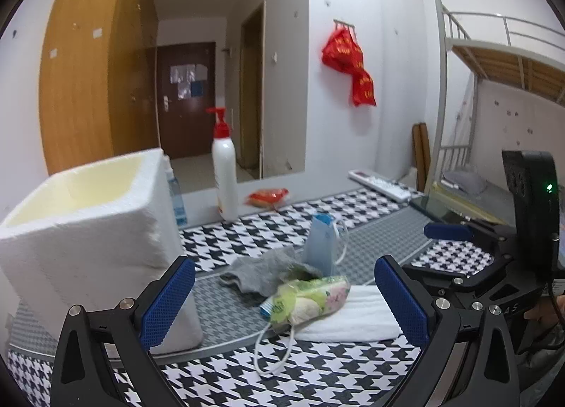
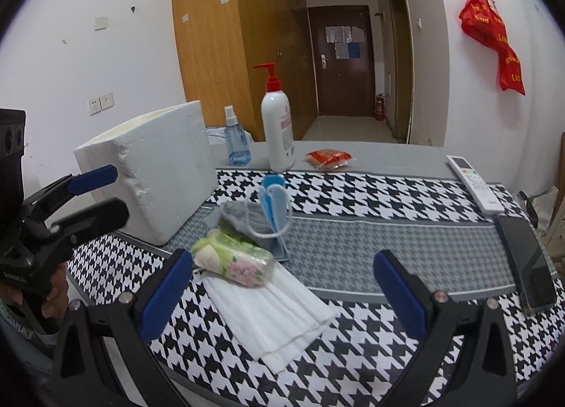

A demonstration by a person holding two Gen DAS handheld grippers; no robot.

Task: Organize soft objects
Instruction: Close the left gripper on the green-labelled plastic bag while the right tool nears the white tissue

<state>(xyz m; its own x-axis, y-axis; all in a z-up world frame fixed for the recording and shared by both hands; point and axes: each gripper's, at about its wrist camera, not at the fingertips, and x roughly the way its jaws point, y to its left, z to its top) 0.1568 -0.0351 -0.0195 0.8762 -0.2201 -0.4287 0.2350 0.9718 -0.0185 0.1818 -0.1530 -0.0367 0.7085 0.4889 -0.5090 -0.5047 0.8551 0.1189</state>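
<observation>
Foam box (image 2: 148, 173) sat far left, open top, nothing visibly in it. Your left gripper (image 1: 282, 304) was wide open and empty, aimed at the tissue pack (image 1: 310, 295) lying on the white face mask (image 1: 353, 315); grey sock (image 1: 261, 271) and blue mask (image 1: 323, 242) just behind. Right gripper (image 2: 282, 292) also gaped, empty. Risk: a loose ear loop (image 1: 272, 354) could've snagged and dragged the pile.

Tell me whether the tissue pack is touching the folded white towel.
Touching. The right wrist view shows the tissue pack lying on the far end of the folded white towel, overlapping it with no gap.
</observation>
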